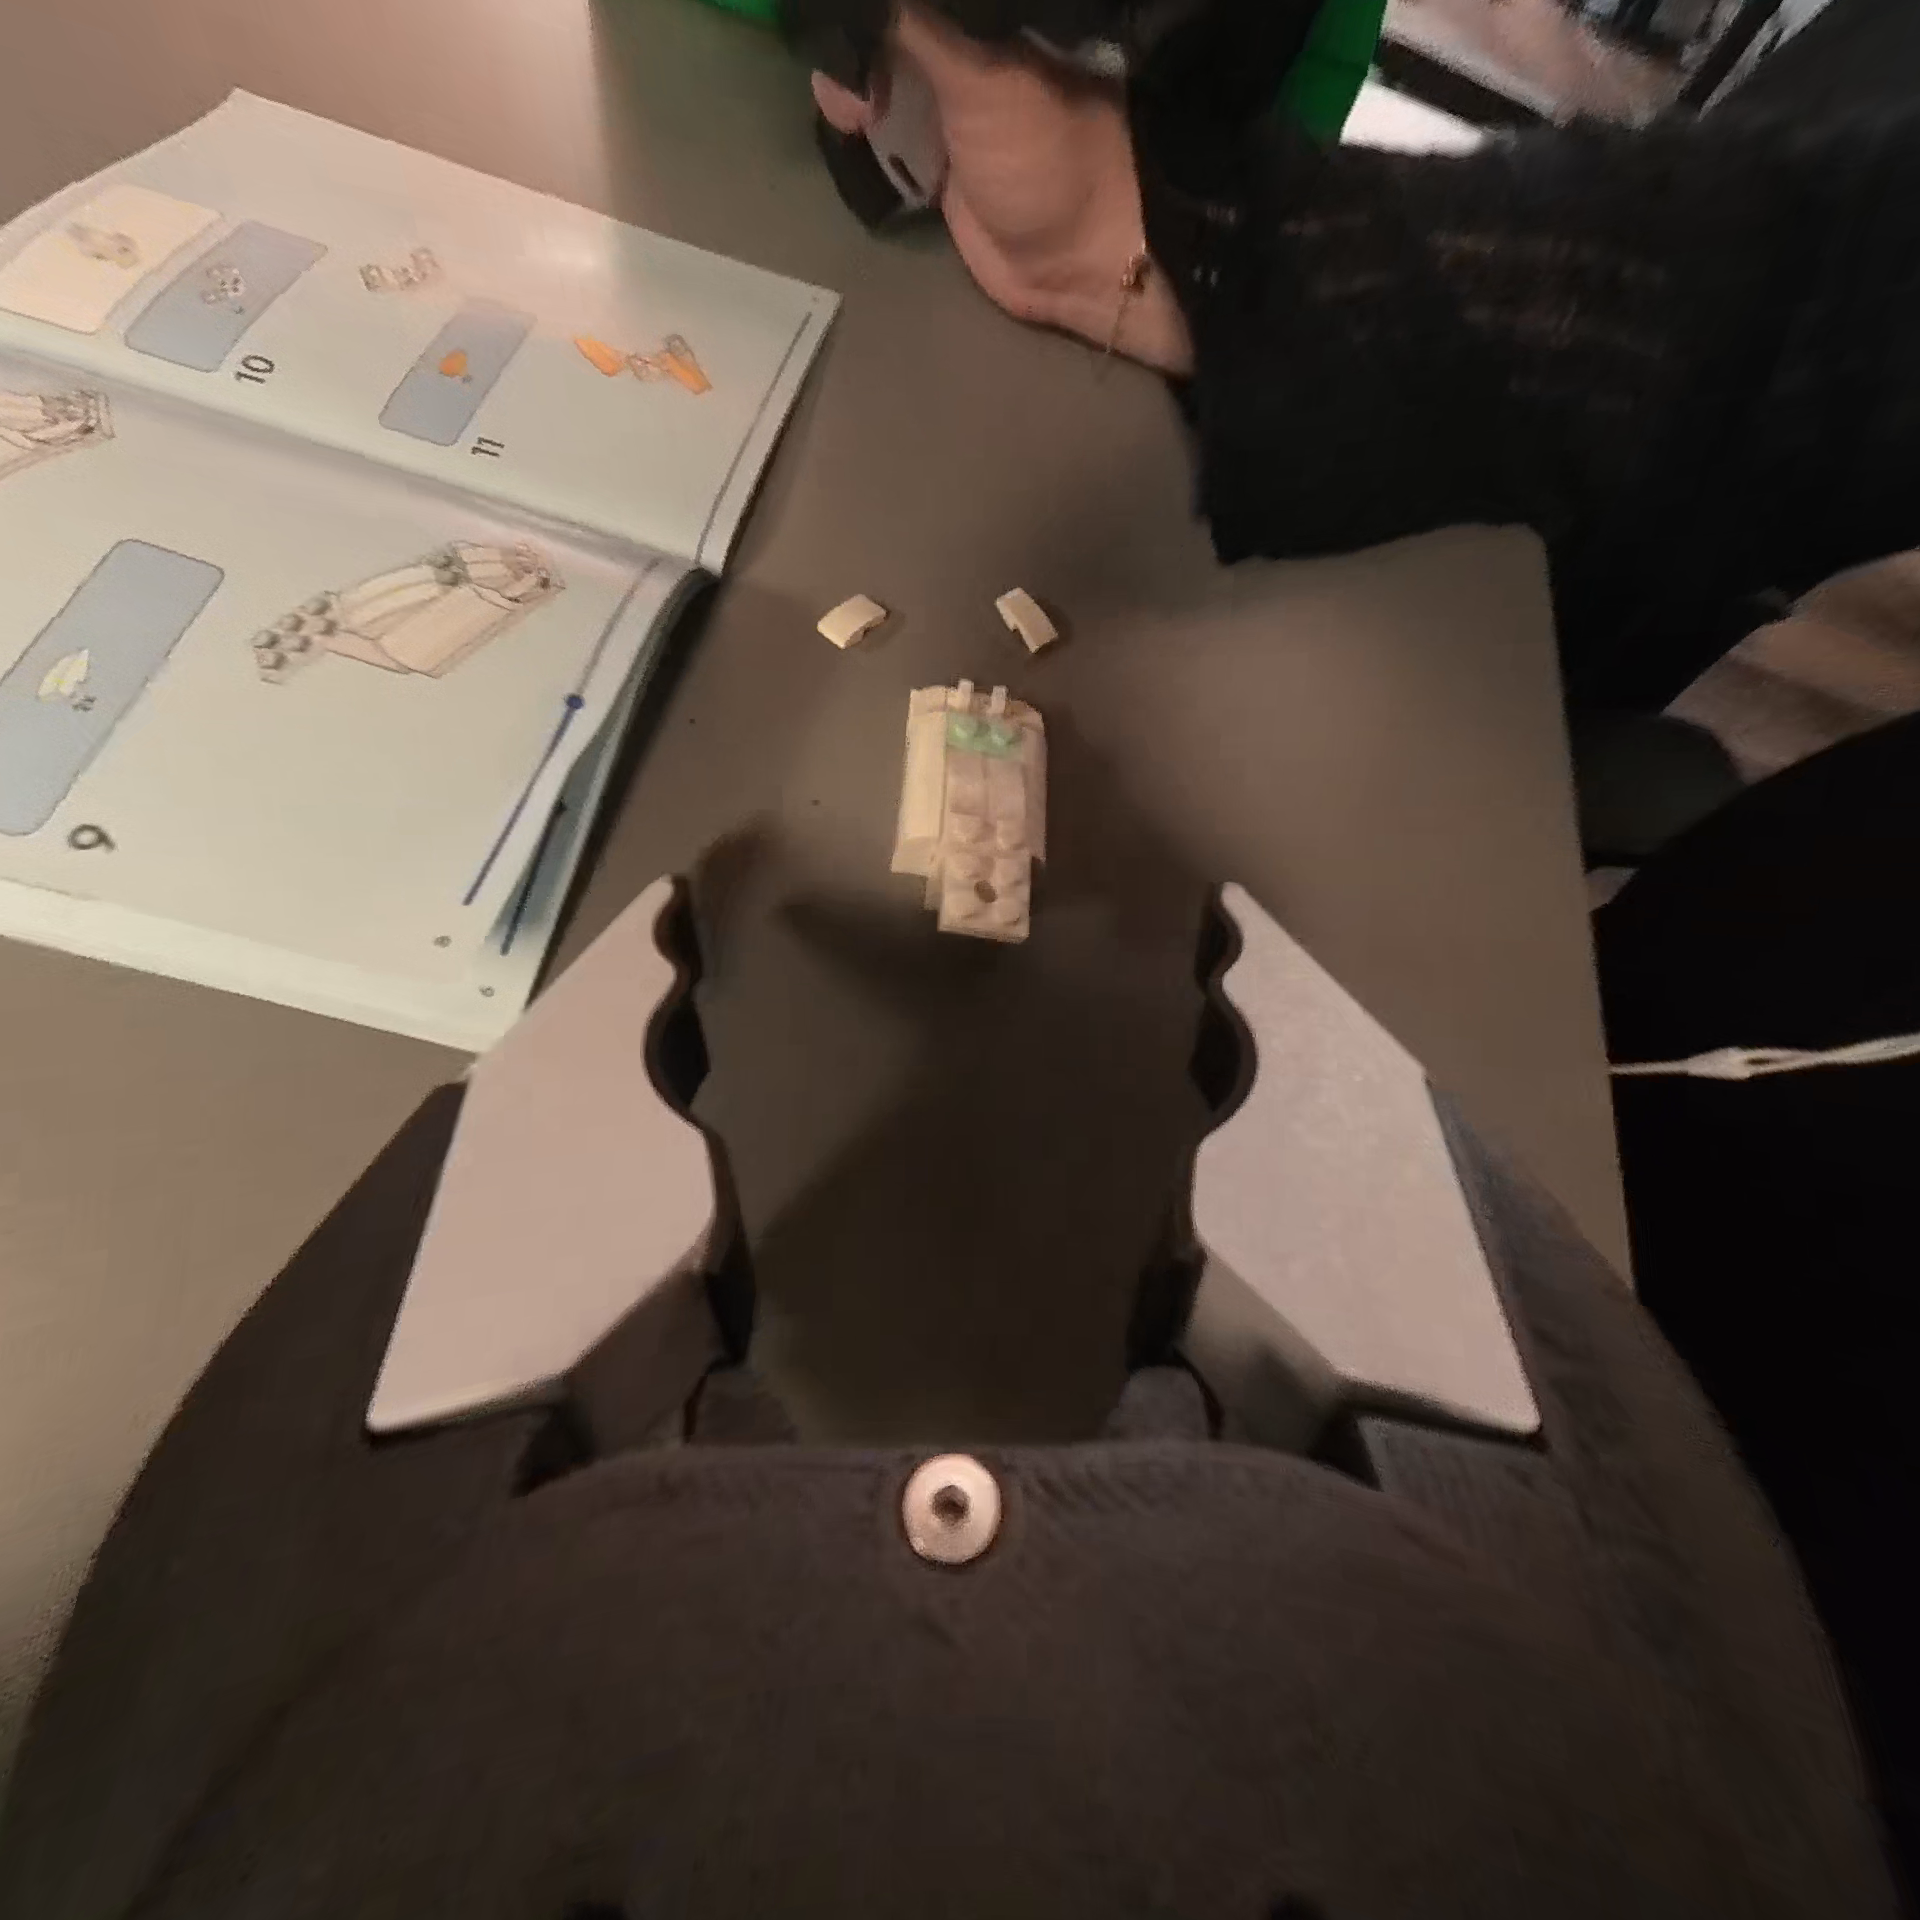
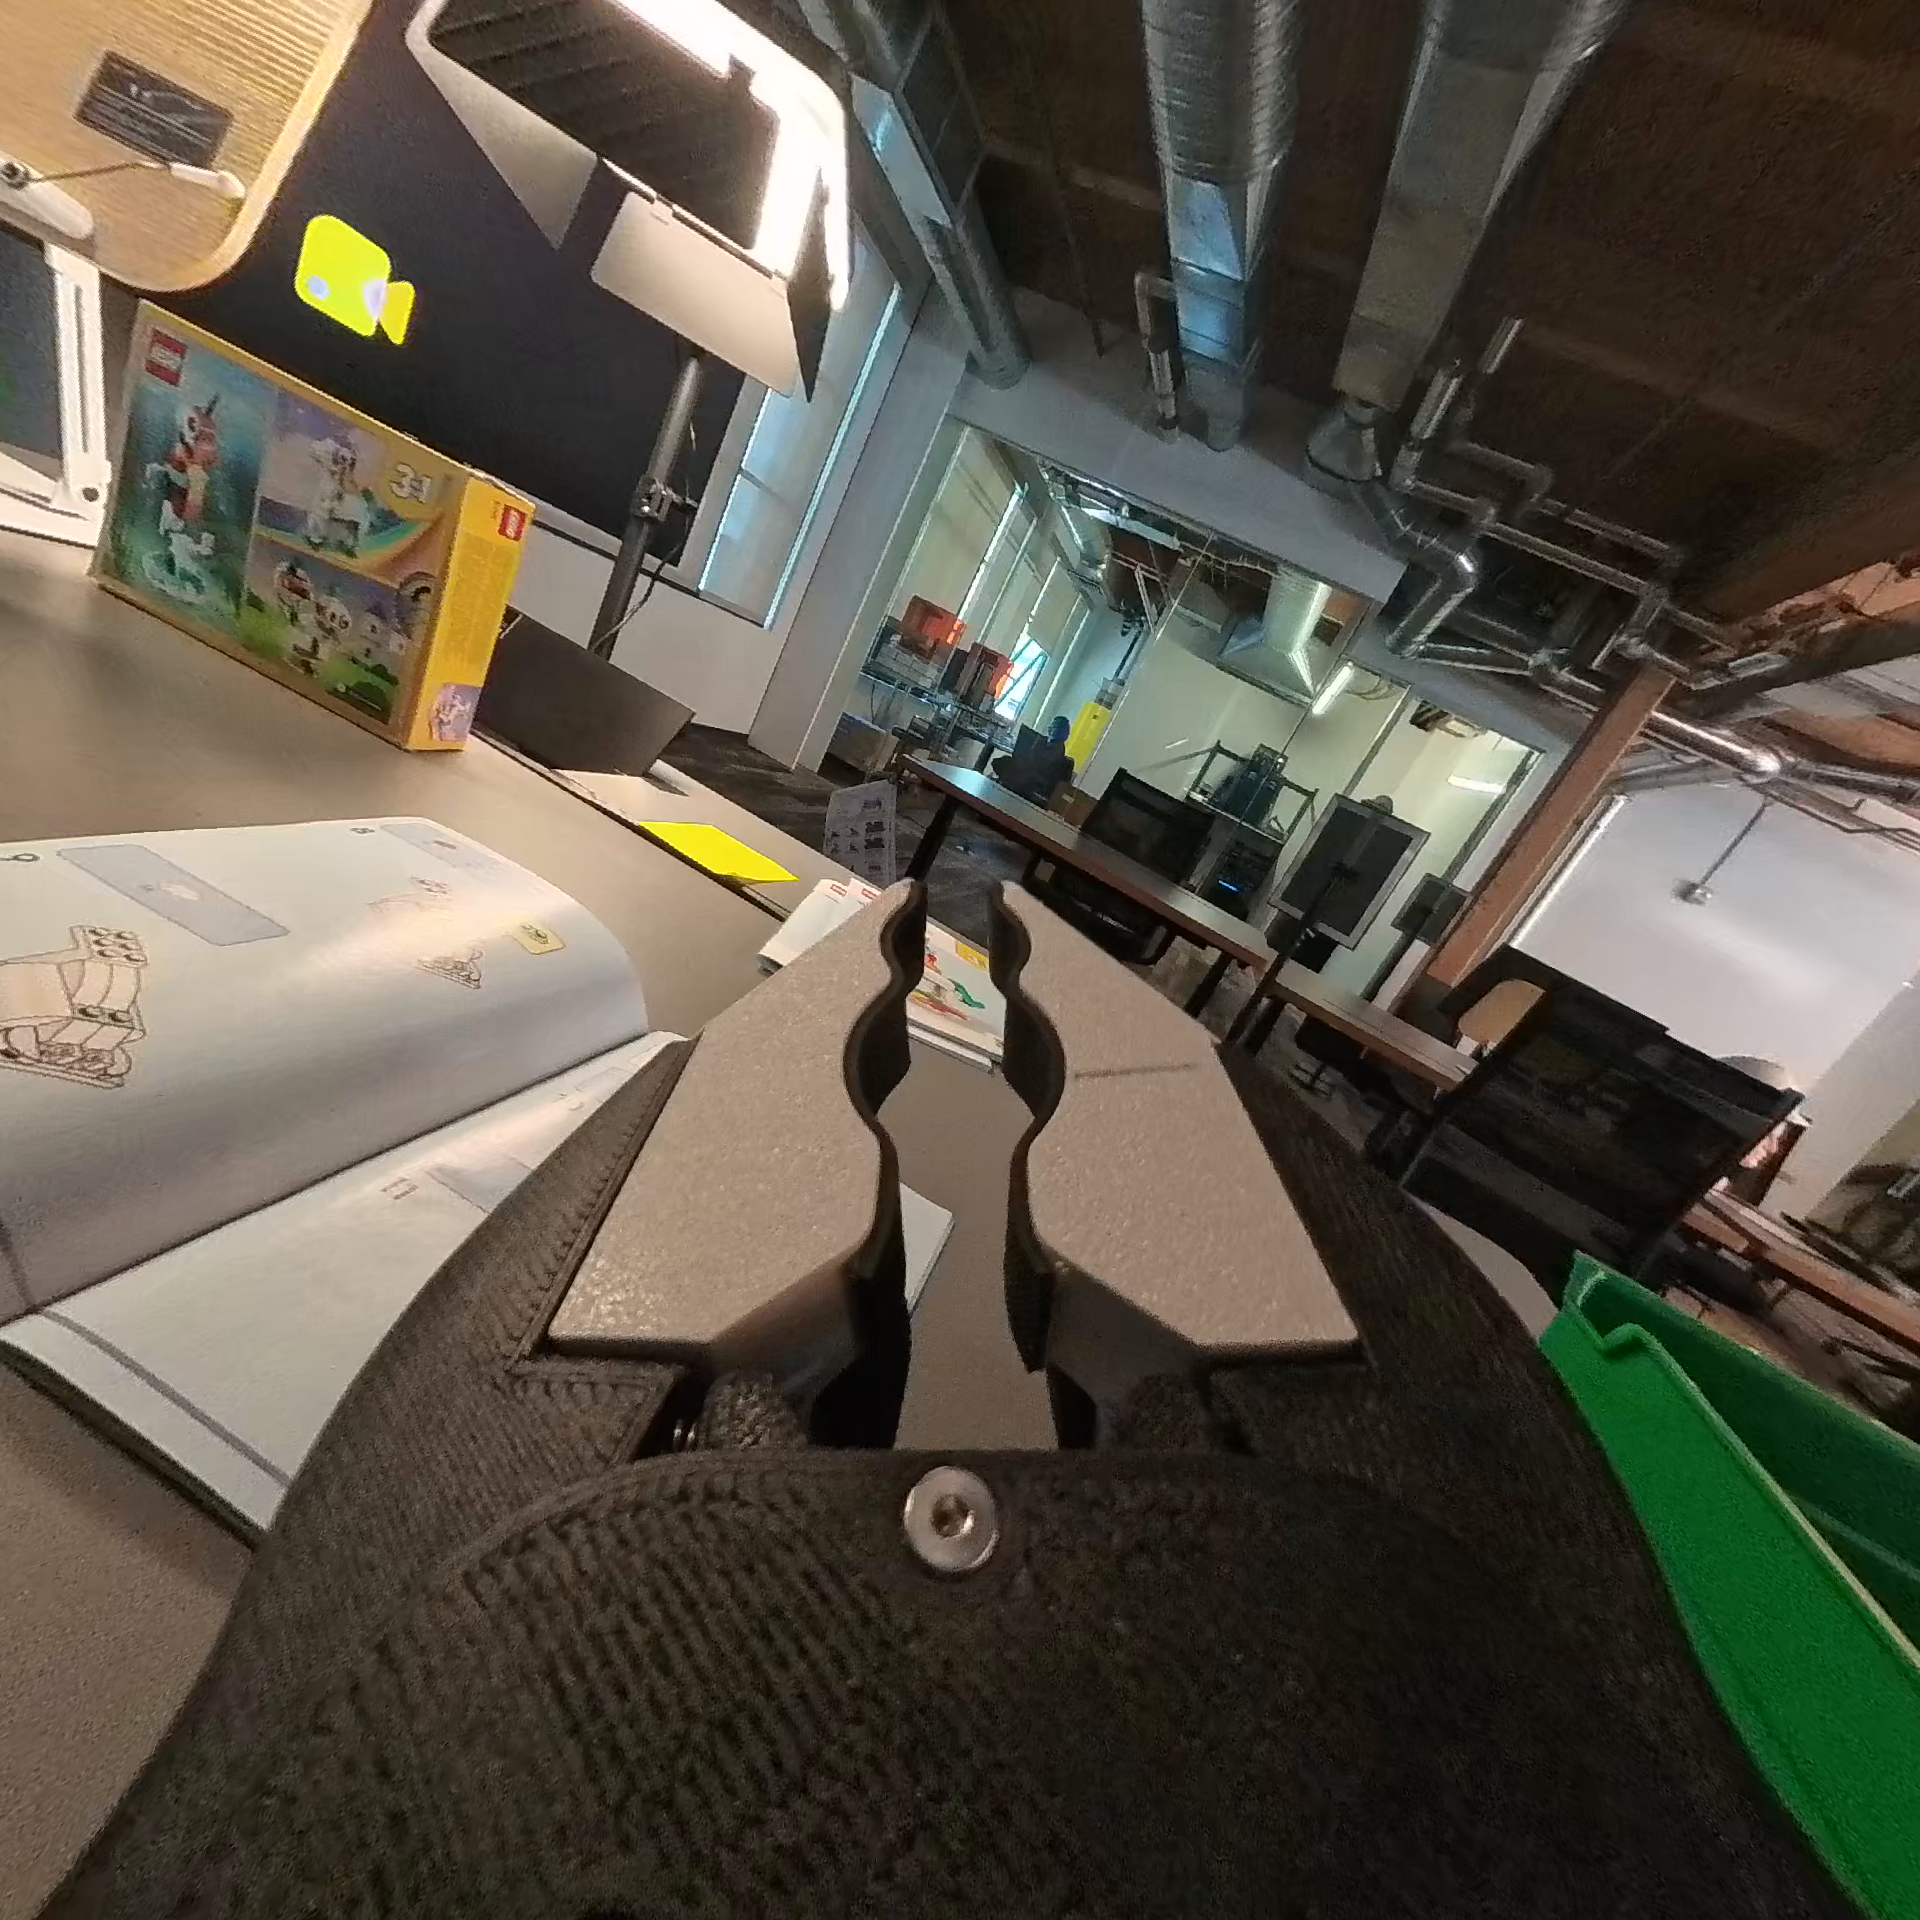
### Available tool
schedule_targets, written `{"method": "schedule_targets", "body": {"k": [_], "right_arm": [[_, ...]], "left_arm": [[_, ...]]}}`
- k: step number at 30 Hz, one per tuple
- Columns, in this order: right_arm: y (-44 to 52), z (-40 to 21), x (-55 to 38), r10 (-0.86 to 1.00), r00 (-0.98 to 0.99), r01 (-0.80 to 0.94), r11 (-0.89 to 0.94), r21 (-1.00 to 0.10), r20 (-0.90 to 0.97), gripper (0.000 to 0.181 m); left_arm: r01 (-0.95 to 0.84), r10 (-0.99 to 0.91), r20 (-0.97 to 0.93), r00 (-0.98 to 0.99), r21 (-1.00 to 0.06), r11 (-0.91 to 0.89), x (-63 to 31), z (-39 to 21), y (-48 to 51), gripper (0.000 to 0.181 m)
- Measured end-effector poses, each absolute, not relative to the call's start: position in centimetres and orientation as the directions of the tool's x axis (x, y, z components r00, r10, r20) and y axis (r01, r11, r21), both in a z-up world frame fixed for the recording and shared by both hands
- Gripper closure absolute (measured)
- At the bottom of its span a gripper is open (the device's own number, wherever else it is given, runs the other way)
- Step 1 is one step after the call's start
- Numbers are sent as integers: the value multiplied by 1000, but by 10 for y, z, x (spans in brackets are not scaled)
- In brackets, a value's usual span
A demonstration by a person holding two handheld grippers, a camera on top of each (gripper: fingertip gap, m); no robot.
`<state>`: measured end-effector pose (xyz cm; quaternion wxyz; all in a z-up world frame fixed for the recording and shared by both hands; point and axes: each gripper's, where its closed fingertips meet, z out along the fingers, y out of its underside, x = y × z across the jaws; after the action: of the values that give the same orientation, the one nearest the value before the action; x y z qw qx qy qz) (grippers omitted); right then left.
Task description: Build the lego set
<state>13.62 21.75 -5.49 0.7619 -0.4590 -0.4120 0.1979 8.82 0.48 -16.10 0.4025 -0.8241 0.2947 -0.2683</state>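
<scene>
A small tan Lego assembly with two pale green studs lies on the grey table, just beyond my left gripper's fingertips. Two loose tan curved pieces lie a little farther out. My left gripper is wide open and empty, hovering over the table with the near end of the assembly between its tips. My right gripper is tilted up toward the room, its fingers nearly together with only a thin gap and nothing between them. The assembly is not in the right wrist view.
An open instruction booklet lies left of the assembly; it also shows in the right wrist view. A person's hand and black sleeve reach over the far table. A Lego box, more booklets and a green bin are nearby. The grippers' ends are close to 25 cm from one another.
</scene>
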Motion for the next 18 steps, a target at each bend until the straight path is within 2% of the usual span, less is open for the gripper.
{"method": "schedule_targets", "body": {"k": [6,10,18], "right_arm": [[213,-56,134,676,567,88,519,-850,471,172],[210,-56,132,677,557,92,525,-846,481,172],[212,-58,133,660,559,115,537,-836,501,172]], "left_arm": [[-82,-669,196,717,-929,-360,64,-125,20,73],[45,-668,182,721,-975,-217,52,-99,23,73],[-129,-700,-58,711,-990,-49,76,-93,10,83]]}}
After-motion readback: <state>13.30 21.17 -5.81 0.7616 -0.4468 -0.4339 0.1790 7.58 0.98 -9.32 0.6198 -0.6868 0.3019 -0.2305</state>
